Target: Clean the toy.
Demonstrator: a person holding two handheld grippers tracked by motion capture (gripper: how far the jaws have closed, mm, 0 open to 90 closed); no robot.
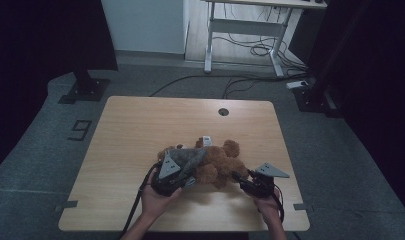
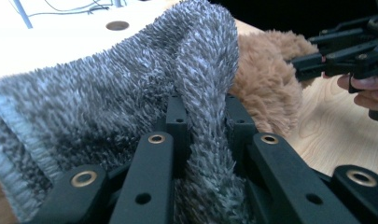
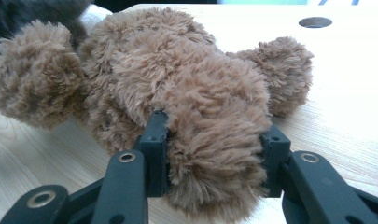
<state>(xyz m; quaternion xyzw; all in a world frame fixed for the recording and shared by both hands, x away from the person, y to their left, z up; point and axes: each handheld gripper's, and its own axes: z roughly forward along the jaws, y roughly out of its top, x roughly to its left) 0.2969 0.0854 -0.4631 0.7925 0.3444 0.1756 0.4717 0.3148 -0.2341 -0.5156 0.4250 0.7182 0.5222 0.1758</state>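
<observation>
The counter (image 1: 140, 130) carries a plush bear (image 1: 221, 161) lying near its front edge, slightly right of centre. A fuzzy cloth (image 1: 190, 156) lies over the left end of the bear. The left gripper (image 1: 182, 176) sits at the bear's left side, in front of the cloth, with a fold of the cloth (image 2: 196, 93) between its jaws. The right gripper (image 1: 240, 179) sits at the bear's right front, with one limb of the bear (image 3: 214, 154) between its jaws. A tag (image 1: 206, 141) lies just behind the bear. A round hole (image 1: 223, 111) sits in the counter near its rear edge, behind the bear. A desk frame (image 1: 250, 30) stands on the floor beyond the counter.
</observation>
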